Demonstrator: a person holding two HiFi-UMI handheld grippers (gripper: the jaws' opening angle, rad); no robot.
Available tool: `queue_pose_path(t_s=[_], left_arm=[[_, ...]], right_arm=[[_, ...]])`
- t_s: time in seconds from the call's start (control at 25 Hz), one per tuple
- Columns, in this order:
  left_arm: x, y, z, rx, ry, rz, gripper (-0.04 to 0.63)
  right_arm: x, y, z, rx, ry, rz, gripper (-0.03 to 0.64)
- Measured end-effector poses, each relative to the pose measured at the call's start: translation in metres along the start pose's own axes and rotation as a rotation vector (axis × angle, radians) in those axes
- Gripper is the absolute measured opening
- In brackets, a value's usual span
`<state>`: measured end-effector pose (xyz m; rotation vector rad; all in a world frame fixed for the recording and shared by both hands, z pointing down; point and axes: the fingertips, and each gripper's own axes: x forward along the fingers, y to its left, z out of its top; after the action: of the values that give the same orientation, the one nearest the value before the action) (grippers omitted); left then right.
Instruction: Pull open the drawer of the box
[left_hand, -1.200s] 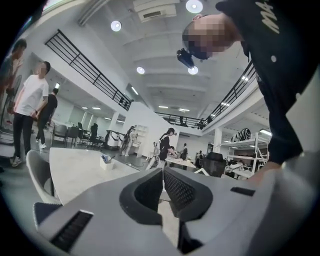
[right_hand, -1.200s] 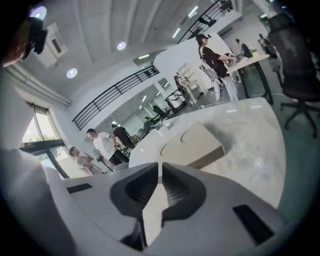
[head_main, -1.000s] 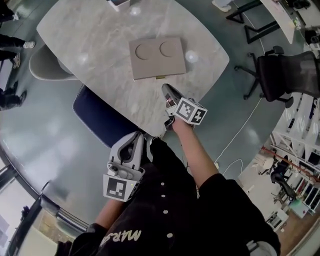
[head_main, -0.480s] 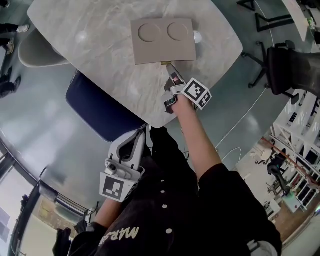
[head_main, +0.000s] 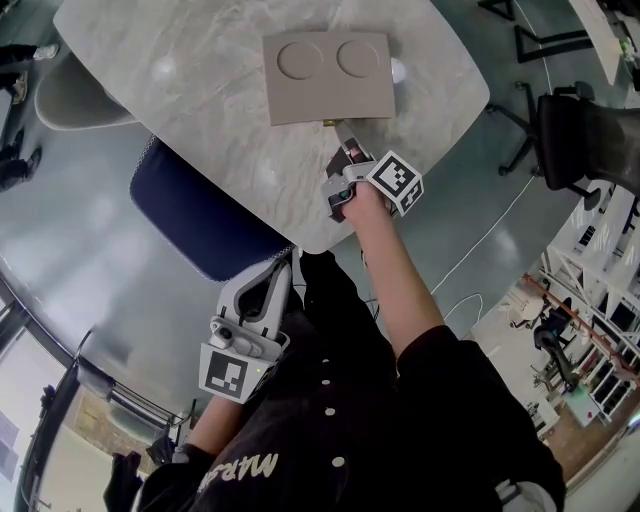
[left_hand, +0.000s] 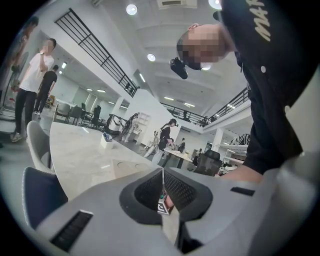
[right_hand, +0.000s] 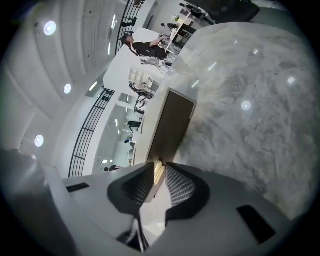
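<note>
A flat beige box (head_main: 327, 75) with two round recesses in its top lies on the marble table (head_main: 200, 80). A small gold drawer knob (head_main: 327, 123) sticks out of its near side. My right gripper (head_main: 339, 138) reaches over the table edge to that side. In the right gripper view the knob (right_hand: 158, 167) sits between the fingertips of the right gripper (right_hand: 159, 171), pads close on both sides, with the box (right_hand: 172, 125) just beyond. My left gripper (head_main: 283, 270) hangs low by the person's body, off the table, shut and empty; its pads (left_hand: 155, 187) meet.
A dark blue chair (head_main: 195, 215) is tucked under the table's near left edge, and a grey chair (head_main: 70, 100) stands further left. A black office chair (head_main: 590, 140) and a floor cable (head_main: 480, 250) are on the right. People (left_hand: 32, 85) stand beyond the table.
My right gripper moved forward over the table edge to the box's near side and now sits at the knob. The left gripper stayed low by the body.
</note>
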<state>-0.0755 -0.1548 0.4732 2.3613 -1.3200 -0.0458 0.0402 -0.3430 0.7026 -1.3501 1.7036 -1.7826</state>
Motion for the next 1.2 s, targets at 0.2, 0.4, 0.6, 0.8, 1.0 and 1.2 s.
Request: queue_pose_path(t_s=[0.2,0.4,0.6,0.8,1.0,1.2], left_arm=[[-0.001,-0.001,0.002,0.005,-0.021,0.006,0.020],[-0.004,-0.002,0.003,0.022,-0.025,0.008,0.020],[-0.008,-0.007,0.010,0.039,-0.039,0.011,0.020],[-0.010,-0.013,0.017,0.072,-0.047,0.004,0.020],[-0.012,-0.023,0.032,0.107,-0.076,-0.009,0.020],[-0.014,-0.030,0.039,0.125,-0.098,-0.033,0.020]], right_arm=[[0.005,-0.002,0.000,0.048,0.004,0.017,0.034],[0.005,-0.004,0.000,0.059,0.013,0.020,0.028],[-0.007,-0.009,-0.006,0.060,0.025,0.002,0.028],[-0.022,-0.017,-0.016,0.040,0.050,-0.027,0.029],[-0.046,-0.025,-0.030,0.048,0.057,-0.066,0.031],[-0.070,-0.033,-0.042,0.034,0.072,-0.091,0.032]])
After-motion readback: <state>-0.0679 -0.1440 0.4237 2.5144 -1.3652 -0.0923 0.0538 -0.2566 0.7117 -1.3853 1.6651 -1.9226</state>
